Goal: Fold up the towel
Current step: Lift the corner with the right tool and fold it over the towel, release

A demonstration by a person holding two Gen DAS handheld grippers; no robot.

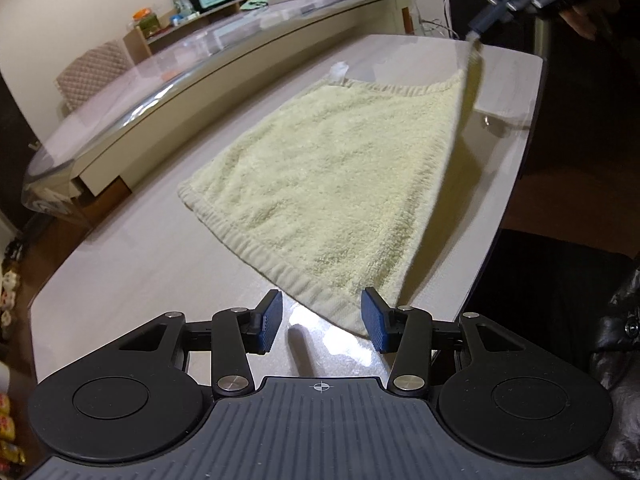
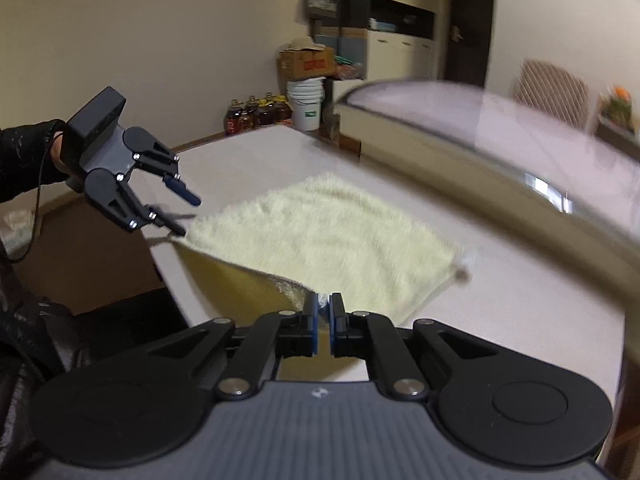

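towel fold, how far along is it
Early. Done: the right gripper is shut on one corner of the towel and has it lifted off the table. In hand: the left gripper is open at the near corner, not yet closed on it. Left: every fold; most of the towel lies flat in one layer.

A pale glossy table (image 1: 140, 240) is carrying a yellow towel (image 1: 320, 184). The towel is lying mostly flat, its one corner rising off the table's near edge.
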